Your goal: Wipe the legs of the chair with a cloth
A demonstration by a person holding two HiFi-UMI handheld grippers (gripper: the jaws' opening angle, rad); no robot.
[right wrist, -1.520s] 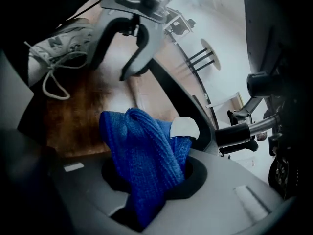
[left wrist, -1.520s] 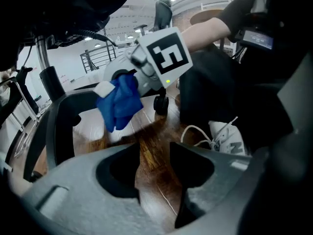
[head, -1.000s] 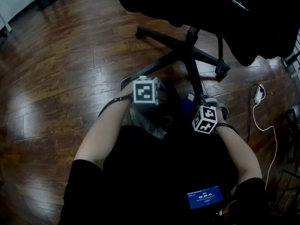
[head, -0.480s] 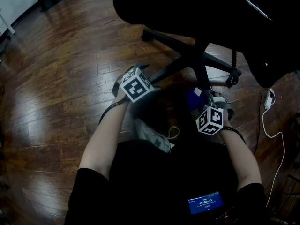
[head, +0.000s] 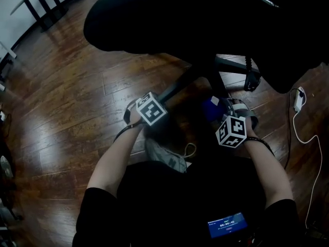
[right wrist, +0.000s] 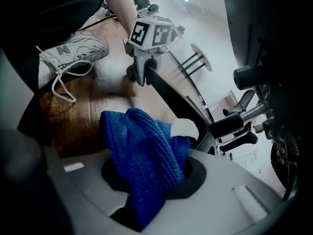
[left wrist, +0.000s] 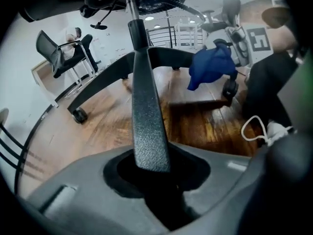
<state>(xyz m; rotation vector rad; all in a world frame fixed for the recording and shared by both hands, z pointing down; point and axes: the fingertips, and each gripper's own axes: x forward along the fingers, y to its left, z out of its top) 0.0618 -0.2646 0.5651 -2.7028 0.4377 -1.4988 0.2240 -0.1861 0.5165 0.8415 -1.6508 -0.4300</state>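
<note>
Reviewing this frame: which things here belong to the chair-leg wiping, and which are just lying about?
In the job:
chair leg, on which the left gripper has just closed its jaws
blue cloth, clamped in the right gripper

Just lying about:
white power cable on the floor
spare chair by the wall
the person's sneaker

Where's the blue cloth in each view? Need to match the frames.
Head view: blue cloth right of centre, just below the chair base.
Left gripper view: upper right, hanging above the floor.
Right gripper view: centre foreground, clamped in the right tool.
Shared landmark: the black chair leg.
</note>
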